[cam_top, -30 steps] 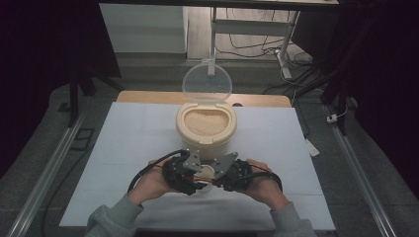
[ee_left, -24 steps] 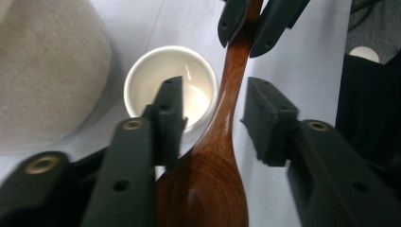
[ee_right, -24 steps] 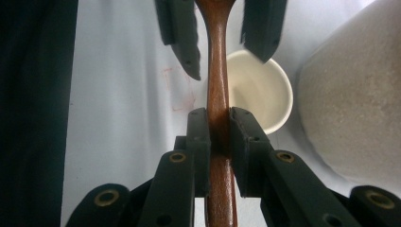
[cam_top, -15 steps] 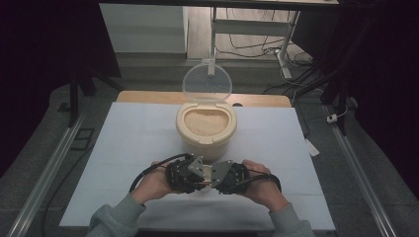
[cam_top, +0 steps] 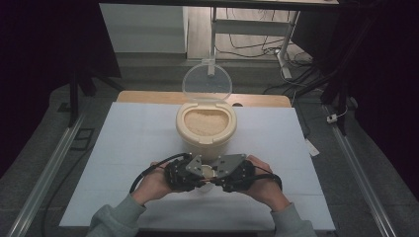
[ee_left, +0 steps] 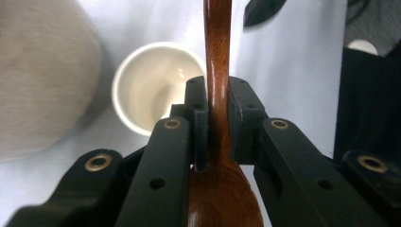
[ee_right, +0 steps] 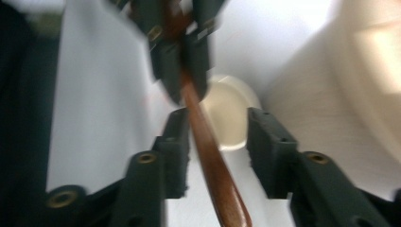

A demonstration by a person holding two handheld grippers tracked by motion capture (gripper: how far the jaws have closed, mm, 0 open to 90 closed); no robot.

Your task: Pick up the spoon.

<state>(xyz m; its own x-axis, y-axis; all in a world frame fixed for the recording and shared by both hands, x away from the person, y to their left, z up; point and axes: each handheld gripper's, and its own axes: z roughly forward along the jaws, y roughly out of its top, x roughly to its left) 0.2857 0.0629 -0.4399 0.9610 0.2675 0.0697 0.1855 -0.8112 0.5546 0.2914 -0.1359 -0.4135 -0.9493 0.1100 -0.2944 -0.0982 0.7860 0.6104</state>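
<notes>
Passing item: wooden spoon [ee_left: 218, 71], just in front of the rice container [cam_top: 206, 129], above a white cup [ee_left: 156, 85]. Left gripper [ee_left: 218, 124] has just clamped it; right gripper [ee_right: 215, 142], just opening, stands half-wide, releasing it.

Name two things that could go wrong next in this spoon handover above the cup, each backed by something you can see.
1. The left gripper clamps the wooden spoon on its thin neck as the right gripper has just been opening, so the spoon might pivot or slip.
2. The small cup sits right beneath both grippers, beside the rice container; a dip could knock it over.
</notes>
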